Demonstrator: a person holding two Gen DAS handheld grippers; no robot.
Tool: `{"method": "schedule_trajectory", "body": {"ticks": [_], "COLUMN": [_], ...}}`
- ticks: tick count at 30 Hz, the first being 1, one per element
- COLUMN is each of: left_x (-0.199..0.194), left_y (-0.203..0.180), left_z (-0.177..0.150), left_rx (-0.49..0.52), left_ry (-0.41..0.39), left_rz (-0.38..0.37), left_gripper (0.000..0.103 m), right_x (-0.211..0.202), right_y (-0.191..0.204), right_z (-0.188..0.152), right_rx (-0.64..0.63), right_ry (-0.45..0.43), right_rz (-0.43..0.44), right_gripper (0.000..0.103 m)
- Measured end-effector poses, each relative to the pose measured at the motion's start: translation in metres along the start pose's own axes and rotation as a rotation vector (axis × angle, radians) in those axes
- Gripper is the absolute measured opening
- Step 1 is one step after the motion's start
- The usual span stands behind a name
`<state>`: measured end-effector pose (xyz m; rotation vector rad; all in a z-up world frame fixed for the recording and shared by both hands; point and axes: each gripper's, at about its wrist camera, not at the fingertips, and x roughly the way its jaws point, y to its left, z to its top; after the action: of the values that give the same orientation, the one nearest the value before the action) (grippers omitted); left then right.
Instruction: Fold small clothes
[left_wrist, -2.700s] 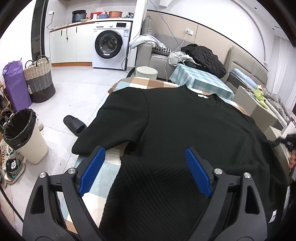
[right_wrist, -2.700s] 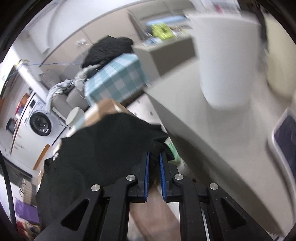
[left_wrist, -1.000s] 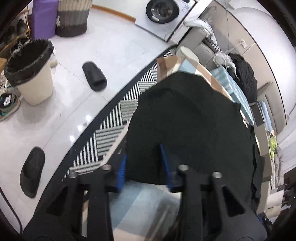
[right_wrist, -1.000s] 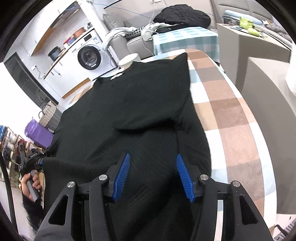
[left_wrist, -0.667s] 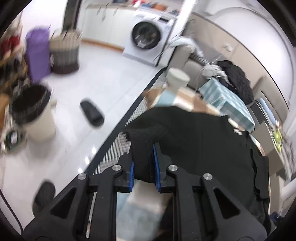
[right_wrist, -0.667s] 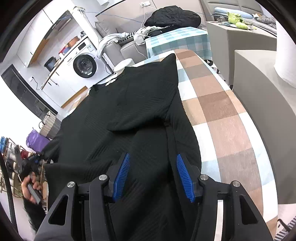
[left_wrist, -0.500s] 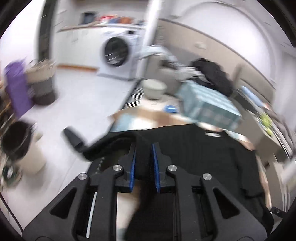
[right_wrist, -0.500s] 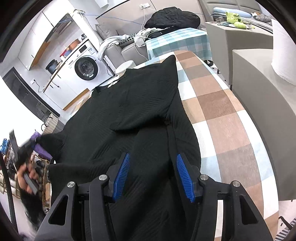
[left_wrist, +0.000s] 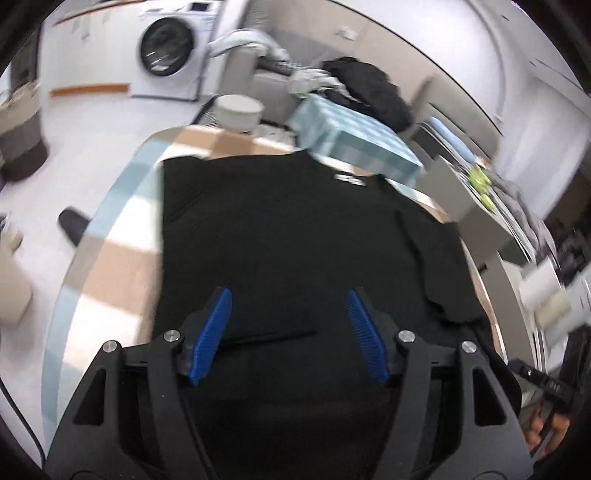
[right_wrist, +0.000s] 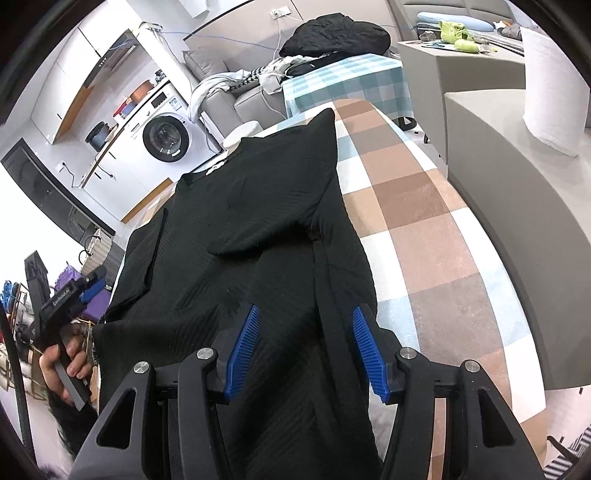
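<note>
A black knit top (left_wrist: 295, 229) lies flat on the checked tablecloth (left_wrist: 118, 266), collar at the far end. Both sleeves are folded in over the body; the right sleeve (right_wrist: 273, 218) lies across the chest. My left gripper (left_wrist: 288, 295) hovers over the lower body with its jaws opening and nothing between the blue pads. It also shows at the left of the right wrist view, left gripper (right_wrist: 96, 283), held by a hand (right_wrist: 62, 365). My right gripper (right_wrist: 306, 310) stands open above the top's (right_wrist: 229, 280) right side, pads clear of the cloth.
Grey cabinets (right_wrist: 517, 177) stand close along the table's right edge. Beyond the far end are a white stool (left_wrist: 239, 110), a small checked table (left_wrist: 351, 136), a sofa with clothes and a washing machine (left_wrist: 170, 48). A slipper (left_wrist: 72, 225) lies on the floor at left.
The left gripper, shut on the left sleeve, lifted and carried it in over the body, then let go and opened. The right gripper stayed open and hardly moved.
</note>
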<state>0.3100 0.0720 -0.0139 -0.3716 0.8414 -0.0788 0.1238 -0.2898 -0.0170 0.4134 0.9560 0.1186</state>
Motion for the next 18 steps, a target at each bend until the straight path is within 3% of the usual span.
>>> {"method": "schedule_trajectory", "body": {"ticks": [5, 7, 13, 18], "left_x": [-0.026, -0.041, -0.091, -0.124], "left_y": [0.034, 0.04, 0.046, 0.06], "left_z": [-0.022, -0.033, -0.07, -0.106], "left_rx": [-0.031, -0.015, 0.026, 0.022], "left_ry": [-0.05, -0.073, -0.114, -0.114], "left_rz": [0.063, 0.095, 0.175, 0.238], "left_gripper": [0.063, 0.064, 0.08, 0.08], "right_x": [-0.001, -0.002, -0.014, -0.027], "right_y": [0.002, 0.003, 0.0, -0.01], "right_z": [-0.001, -0.001, -0.004, -0.024], "right_rx": [-0.022, -0.03, -0.075, -0.126], "right_ry": [-0.002, -0.003, -0.001, 0.022], "right_rz": [-0.004, -0.004, -0.024, -0.05], "right_gripper": [0.055, 0.06, 0.064, 0.067]}}
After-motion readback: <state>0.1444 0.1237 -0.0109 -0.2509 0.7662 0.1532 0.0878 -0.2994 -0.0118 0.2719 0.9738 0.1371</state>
